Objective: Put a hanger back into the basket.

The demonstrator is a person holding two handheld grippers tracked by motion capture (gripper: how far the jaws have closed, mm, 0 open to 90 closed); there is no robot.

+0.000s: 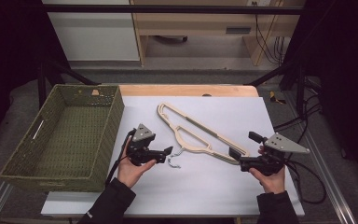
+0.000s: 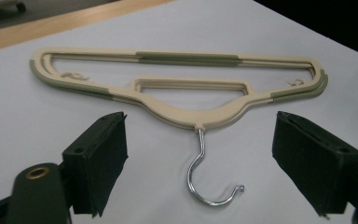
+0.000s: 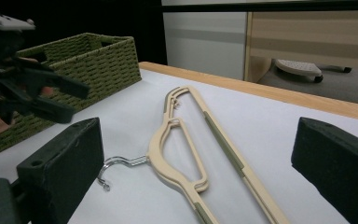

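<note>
Cream plastic with green grip strips makes up the hanger (image 1: 198,135), which lies flat on the white sheet (image 1: 205,186) near the table's middle, its chrome hook (image 1: 173,158) pointing toward the near left. It looks like two hangers stacked, since a second edge shows under the first in the left gripper view, though I cannot be sure.

Just left of the hook, the left gripper (image 1: 168,151) is released, its jaws standing wide to either side of the hook with nothing pressed between them. At the near right end of the hanger, the right gripper (image 1: 235,156) is also released, its jaws apart and the hanger's end lying between them untouched.

The thin round hook could slip or spin out of the pads if they close on its curve instead of the neck. If there are two hangers, lifting one end may drag or drop the lower one.

To the far left, the green woven basket (image 1: 116,116) stands apart from both hands. Its near left corner is cut off in the high view, and the right gripper's jaw tips are hard to separate from the hanger's end there.
</note>
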